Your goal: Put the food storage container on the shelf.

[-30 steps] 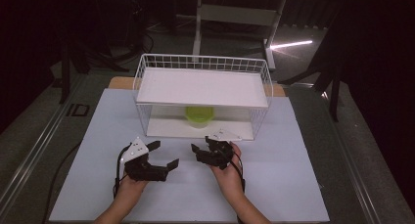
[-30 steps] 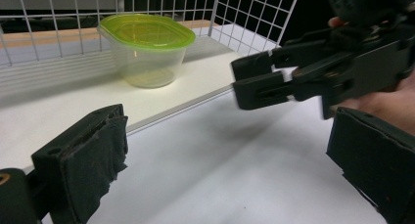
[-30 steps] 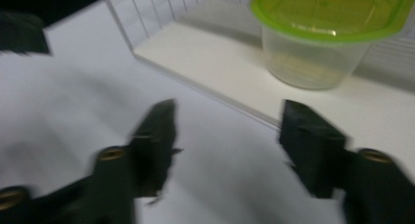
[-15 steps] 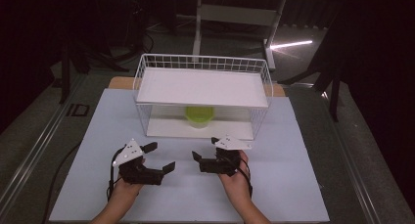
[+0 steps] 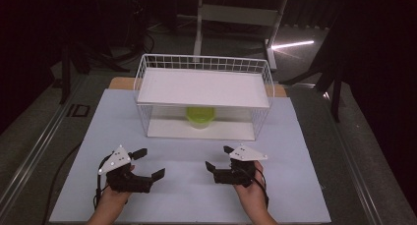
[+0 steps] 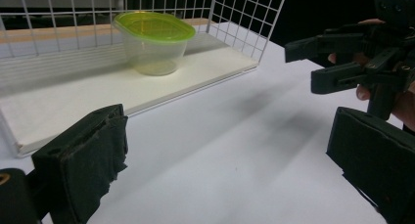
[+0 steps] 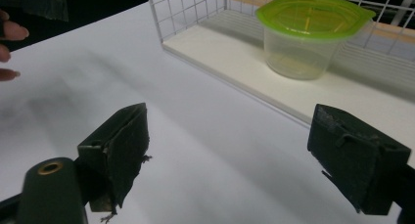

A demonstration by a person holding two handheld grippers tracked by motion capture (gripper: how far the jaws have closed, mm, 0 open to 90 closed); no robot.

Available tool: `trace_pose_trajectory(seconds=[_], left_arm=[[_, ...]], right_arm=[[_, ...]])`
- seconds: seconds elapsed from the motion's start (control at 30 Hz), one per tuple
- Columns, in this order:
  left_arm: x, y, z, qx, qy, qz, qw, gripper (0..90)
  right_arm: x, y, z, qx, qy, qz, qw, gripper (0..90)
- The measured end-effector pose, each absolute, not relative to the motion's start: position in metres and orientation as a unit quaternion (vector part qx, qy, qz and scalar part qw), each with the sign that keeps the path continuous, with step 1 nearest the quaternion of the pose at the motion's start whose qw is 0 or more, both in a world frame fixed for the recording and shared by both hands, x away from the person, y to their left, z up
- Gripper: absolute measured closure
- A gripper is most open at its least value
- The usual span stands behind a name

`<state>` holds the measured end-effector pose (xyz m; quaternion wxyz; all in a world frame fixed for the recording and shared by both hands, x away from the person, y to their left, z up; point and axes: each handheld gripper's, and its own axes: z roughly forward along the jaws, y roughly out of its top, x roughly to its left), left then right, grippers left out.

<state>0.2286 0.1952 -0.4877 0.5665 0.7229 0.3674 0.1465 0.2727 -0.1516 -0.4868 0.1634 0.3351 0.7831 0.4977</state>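
A clear plastic container with a green lid (image 5: 200, 116) (image 6: 154, 40) (image 7: 308, 34) stands on the lower shelf of a white wire rack (image 5: 204, 90). My left gripper (image 5: 150, 163) (image 6: 225, 172) rests open near the front left of the white table (image 5: 187, 156), nothing between its jaws. My right gripper (image 5: 219, 158) (image 7: 235, 158) is open at the front right, also holding nothing. Both point inward toward each other, well short of the rack. In the left gripper view, the right gripper (image 6: 337, 60) and a hand show at the far right.
The rack's flat white top shelf (image 5: 201, 87) covers the container from above. Its front side is open toward me. A wooden board edge (image 5: 120, 82) shows behind the rack. Dark floor and stand legs (image 5: 199, 18) surround the table.
Both hands have drawn back toward the table's front edge and spread apart. Both grippers stay open and hold nothing.
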Motion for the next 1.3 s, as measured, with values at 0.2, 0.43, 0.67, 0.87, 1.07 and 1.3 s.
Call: trace_pose_trajectory(seconds=[0.2,0.43,0.67,0.87,1.07,1.3], left_arm=[[0.218,0.205,-0.491,0.725,0.370,0.151,0.561,2.4],[0.210,0.220,-0.498,0.725,0.385,0.153,0.550,2.4],[0.201,0.229,-0.498,0.728,0.385,0.153,0.546,2.4],[0.194,0.237,-0.496,0.730,0.386,0.159,0.541,2.4],[0.189,0.245,-0.502,0.730,0.395,0.157,0.536,2.4],[0.190,0.250,-0.510,0.721,0.403,0.158,0.541,2.4]], right_arm=[[0.263,-0.165,-0.487,0.334,0.784,0.497,0.161,15.4],[0.255,-0.182,-0.484,0.337,0.780,0.500,0.166,15.4],[0.249,-0.195,-0.484,0.345,0.780,0.497,0.163,15.5],[0.243,-0.209,-0.481,0.351,0.773,0.497,0.177,15.5],[0.240,-0.223,-0.485,0.361,0.775,0.486,0.181,15.5],[0.237,-0.236,-0.492,0.365,0.782,0.470,0.188,15.5]])
